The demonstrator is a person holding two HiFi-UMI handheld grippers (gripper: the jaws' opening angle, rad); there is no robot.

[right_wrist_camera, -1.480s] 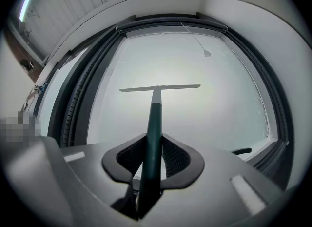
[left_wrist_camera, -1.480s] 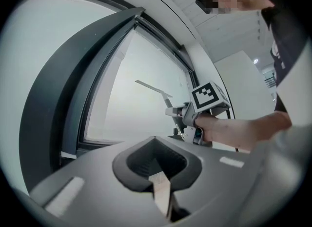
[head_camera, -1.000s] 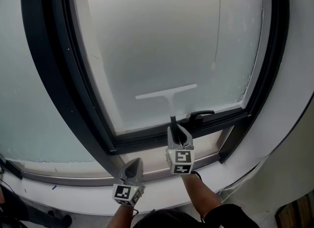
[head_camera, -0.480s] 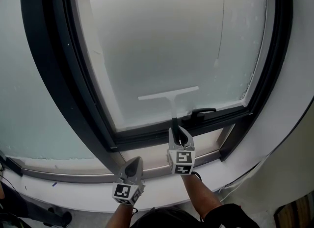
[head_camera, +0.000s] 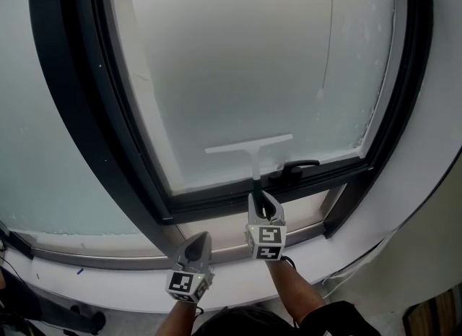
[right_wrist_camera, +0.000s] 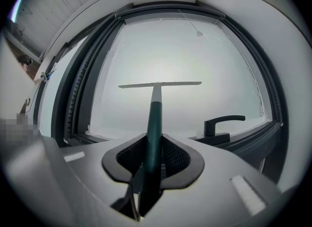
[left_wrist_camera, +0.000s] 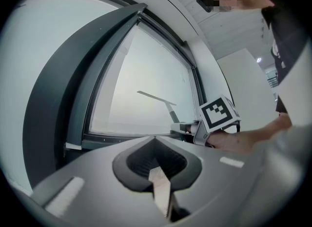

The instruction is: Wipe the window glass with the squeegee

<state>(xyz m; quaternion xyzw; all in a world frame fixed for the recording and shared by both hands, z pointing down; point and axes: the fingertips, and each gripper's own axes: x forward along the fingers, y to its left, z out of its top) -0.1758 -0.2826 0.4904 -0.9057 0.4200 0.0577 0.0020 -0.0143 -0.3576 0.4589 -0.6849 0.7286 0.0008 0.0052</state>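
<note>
The wiping stroke looked to be under way. The right tool was clenched on the dark green grip of the squeegee, and that tool's own view showed the grip running straight up between the two jaws to the pale crossbar. The squeegee's blade lay roughly level against the lower part of the window glass, just above the bottom rail of the dark window frame. It sat a little left of the black window handle. Whether the rubber edge pressed flat on the pane could not be told from these views.

The left tool hung low in front of the white sill, well apart from the squeegee. Its jaws were closed together with nothing between them.

With the blade so near the bottom rail, the pass seemed close to its end. The next move probably called for lifting the blade clear and carrying it back up to start a fresh strip beside this one. It would need even pressure and room to pass the window handle and the thin cord hanging in front of the glass.

By count there were one squeegee, two tools, one window handle and one cord. One framed pane was being wiped, and a second side pane showed to its left.
</note>
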